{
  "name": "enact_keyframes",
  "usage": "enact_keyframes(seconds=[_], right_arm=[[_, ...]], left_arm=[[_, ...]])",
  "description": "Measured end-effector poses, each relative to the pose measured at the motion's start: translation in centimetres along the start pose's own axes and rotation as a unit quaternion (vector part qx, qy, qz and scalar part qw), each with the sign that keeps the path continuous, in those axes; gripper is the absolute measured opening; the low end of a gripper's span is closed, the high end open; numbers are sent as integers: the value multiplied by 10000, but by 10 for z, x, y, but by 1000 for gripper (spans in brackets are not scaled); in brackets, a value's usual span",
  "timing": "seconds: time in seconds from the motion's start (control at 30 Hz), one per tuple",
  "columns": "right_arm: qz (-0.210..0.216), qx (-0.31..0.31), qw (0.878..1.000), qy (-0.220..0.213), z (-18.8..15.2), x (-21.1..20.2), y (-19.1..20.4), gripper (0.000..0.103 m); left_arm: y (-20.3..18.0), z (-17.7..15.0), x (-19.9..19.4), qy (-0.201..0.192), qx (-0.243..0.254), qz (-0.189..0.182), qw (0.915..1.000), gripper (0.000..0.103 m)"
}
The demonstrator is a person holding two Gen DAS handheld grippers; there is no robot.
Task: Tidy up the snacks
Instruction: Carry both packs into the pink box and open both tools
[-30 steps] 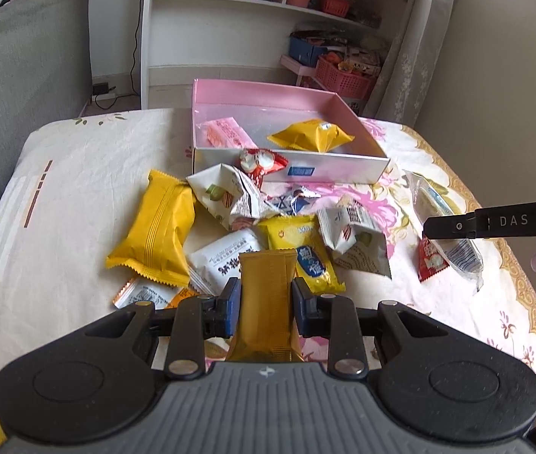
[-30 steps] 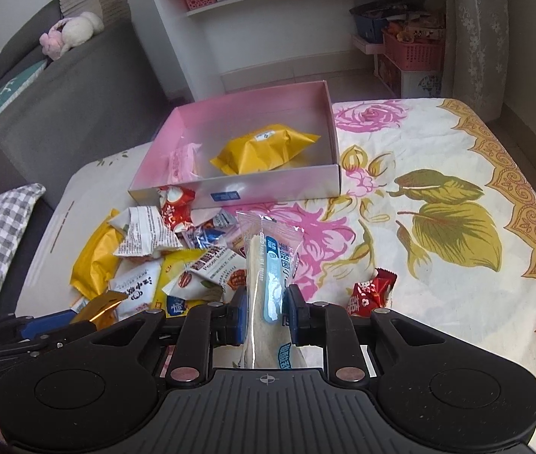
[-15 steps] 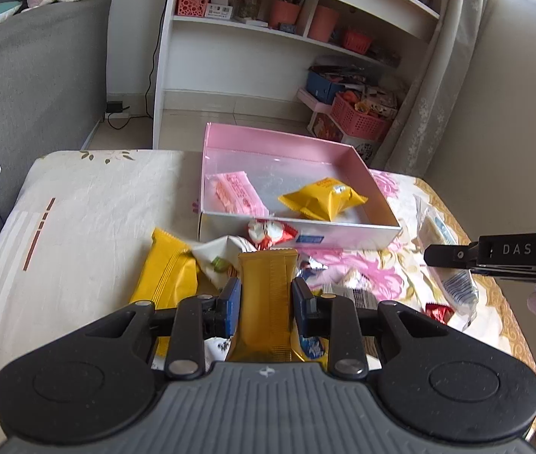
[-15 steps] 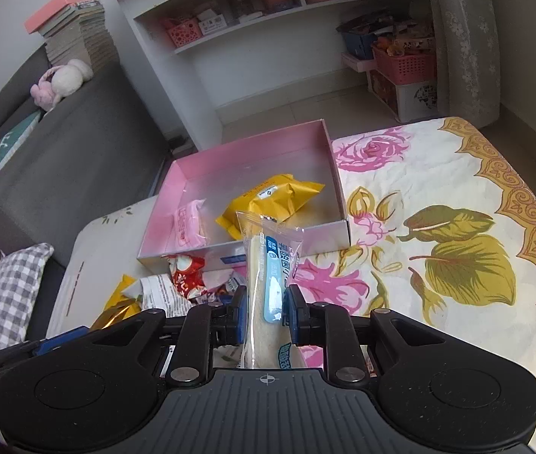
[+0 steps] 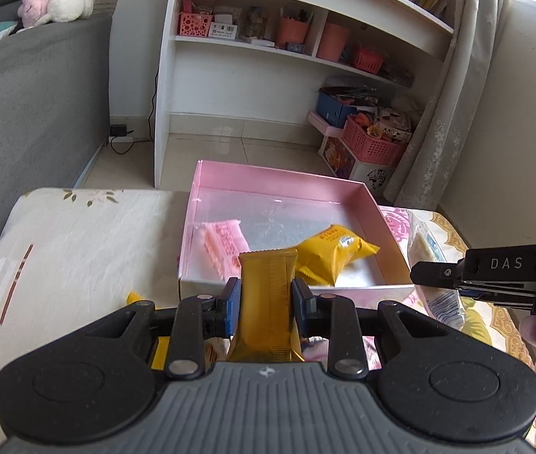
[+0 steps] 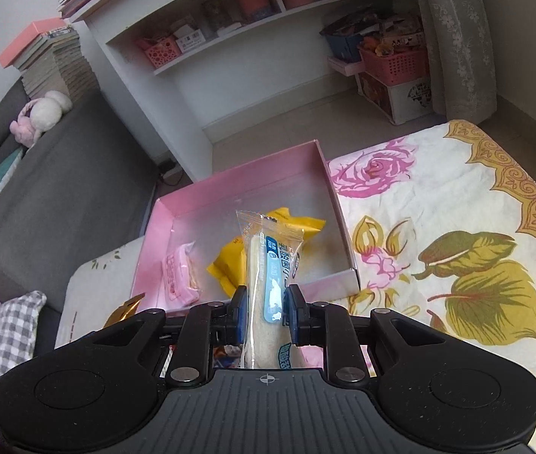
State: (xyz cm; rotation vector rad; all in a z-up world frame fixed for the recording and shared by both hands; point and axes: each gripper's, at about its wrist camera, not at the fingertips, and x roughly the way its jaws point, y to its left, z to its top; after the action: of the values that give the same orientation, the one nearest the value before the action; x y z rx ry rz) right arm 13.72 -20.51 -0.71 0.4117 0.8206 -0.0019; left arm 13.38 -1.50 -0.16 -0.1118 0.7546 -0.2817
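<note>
Snacks are the cargo here: the left hand-held gripper (image 5: 265,300) is clenched on a golden-orange wrapped bar (image 5: 268,295) at low centre of the left view, and the right hand-held gripper (image 6: 267,310) is clamped on a clear-wrapped pale roll with a blue label (image 6: 268,276) at low centre of the right view. Both packets stand upright between the pads, held across their middles, with the top seals free above the jaws.

Both look light and crinkly. The film is probably slippery, and the roll likely soft enough to crush, so a mid-body pinch seems the safest hold; the thin end seals would likely slide or tear.

Just beyond both grippers, mid-frame, sits the pink box (image 5: 376,204) on the flower-patterned worktop (image 6: 457,196). It already holds a pink packet (image 5: 226,240) on its left side and a yellow bag (image 5: 334,251) nearer the middle. Its far half and the right strip look bare, which I judge the easiest room for dropping. The near wall stands between packets and floor of the box, so each must clear it. In the left view the right gripper shows at the right edge, close by.
</note>
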Motion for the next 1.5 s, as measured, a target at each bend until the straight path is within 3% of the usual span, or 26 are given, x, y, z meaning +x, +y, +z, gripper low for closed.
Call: enact_keyframes(seconds=[0.3, 0.63, 1.2, 1.37, 1.47, 1.5], right_arm=[[141, 30, 9998, -170, 29, 35, -8, 20], [386, 152, 9990, -174, 60, 82, -21, 20], [-40, -328, 9994, -119, 73, 128, -9, 21], [-13, -353, 9992, -180, 73, 124, -8, 25], [-31, -323, 9993, -163, 74, 121, -8, 26], [-23, -298, 9994, -172, 74, 119, -9, 32]], left_arm=[[-4, 25, 39, -66, 202, 100, 9997, 26], [4, 43, 84, -58, 85, 31, 9999, 26], [-8, 43, 128, 247, 181, 242, 9992, 26], [-4, 43, 126, 200, 116, 330, 9992, 30], [-1, 44, 124, 193, 64, 330, 9992, 40], [-1, 45, 123, 188, 66, 335, 9992, 42]])
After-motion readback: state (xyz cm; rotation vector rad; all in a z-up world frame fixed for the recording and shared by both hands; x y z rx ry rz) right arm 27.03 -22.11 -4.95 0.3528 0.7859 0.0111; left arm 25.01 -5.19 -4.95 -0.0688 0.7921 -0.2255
